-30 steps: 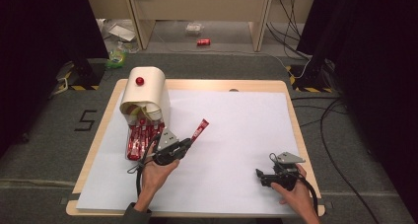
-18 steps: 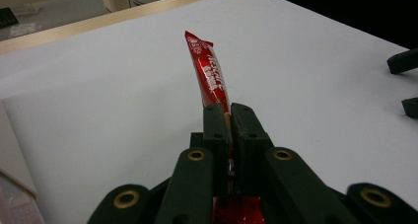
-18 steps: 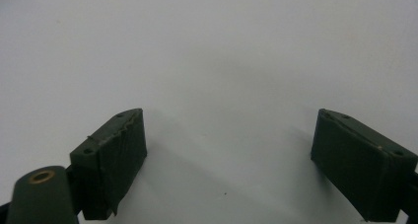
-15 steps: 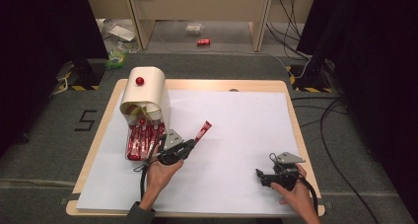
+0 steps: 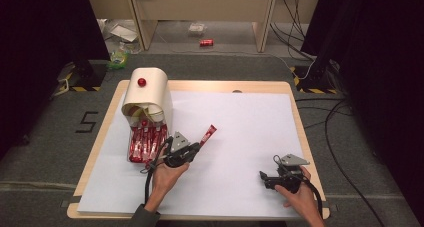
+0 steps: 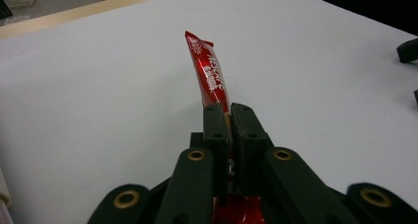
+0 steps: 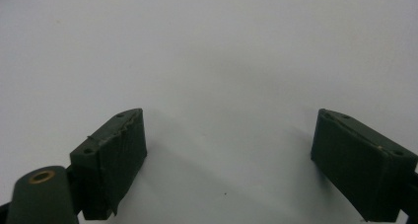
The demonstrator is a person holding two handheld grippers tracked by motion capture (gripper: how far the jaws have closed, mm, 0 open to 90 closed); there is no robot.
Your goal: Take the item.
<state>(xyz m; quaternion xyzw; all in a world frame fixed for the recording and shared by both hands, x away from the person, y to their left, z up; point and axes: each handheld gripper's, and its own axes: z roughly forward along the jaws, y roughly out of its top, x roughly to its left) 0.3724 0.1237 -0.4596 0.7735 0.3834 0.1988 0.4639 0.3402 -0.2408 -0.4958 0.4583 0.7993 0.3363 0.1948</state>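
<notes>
A long red stick packet point(image 6: 209, 73) is clamped between the jaws of my left gripper point(image 6: 229, 113), which is shut on its lower end; the packet point(image 5: 207, 135) slants up and to the right over the white sheet. My left gripper point(image 5: 192, 149) sits just right of a cream dispenser box point(image 5: 147, 94) with a red knob, below which several more red packets point(image 5: 146, 142) lie side by side. My right gripper point(image 5: 265, 179) rests near the front right of the table, its jaws point(image 7: 229, 160) wide apart with bare white surface between them.
A white sheet point(image 5: 250, 132) covers the wooden table point(image 5: 300, 122). Cables trail on the floor at the right. Beyond the table's far edge lie a red can point(image 5: 206, 42) and scattered litter on the floor.
My left gripper has carried the red packet a little to the right, away from the dispenser. The right gripper has stayed put.
</notes>
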